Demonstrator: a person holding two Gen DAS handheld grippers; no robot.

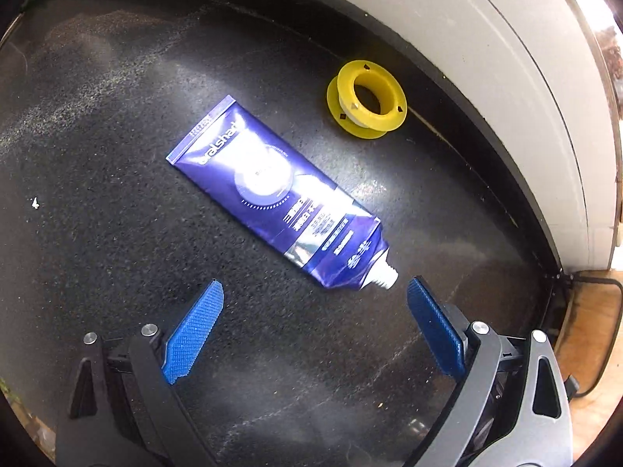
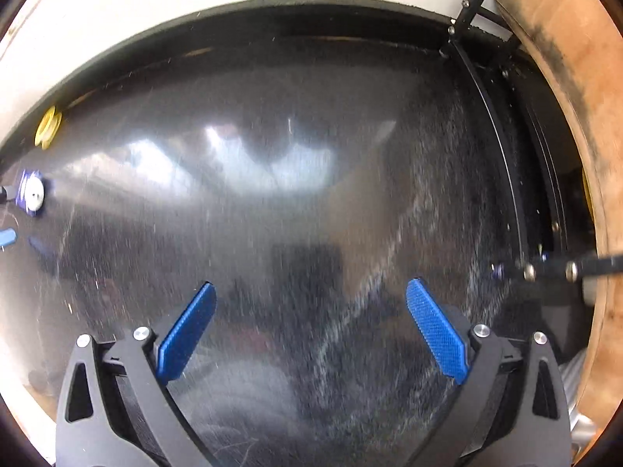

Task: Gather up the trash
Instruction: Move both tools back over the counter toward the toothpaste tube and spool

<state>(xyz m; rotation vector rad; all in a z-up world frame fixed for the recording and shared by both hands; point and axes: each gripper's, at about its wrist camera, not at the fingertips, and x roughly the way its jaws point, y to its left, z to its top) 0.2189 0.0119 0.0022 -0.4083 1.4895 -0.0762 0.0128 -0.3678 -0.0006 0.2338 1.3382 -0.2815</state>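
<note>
A: What lies ahead of the left gripper [image 1: 315, 292]?

B: A blue tube [image 1: 280, 202], flat on the dark tabletop [image 1: 97, 155], lying on a slant. Its crimped end points up-left, and its white threaded nozzle [image 1: 387, 274], with no cap on it, sits just beside the tip of the right-hand finger [image 1: 432, 323].

A: Do the fingers have it?

B: No. The jaws are spread wide and empty, with the tube just beyond the tips (the nozzle looks near the pad, but I cannot tell whether it touches).

A: Anything else there?

B: A yellow spool [image 1: 366, 99] past the tube, near the table's far edge, apart from the tube. A pale wall [image 1: 486, 58] runs behind it.

A: And the right gripper [image 2: 309, 292]?

B: Also wide open, holding nothing, over bare, scuffed tabletop. At the far left of its view the spool [image 2: 47, 126] and the tube's nozzle end [image 2: 33, 193] show small, well apart from its fingers.
</note>
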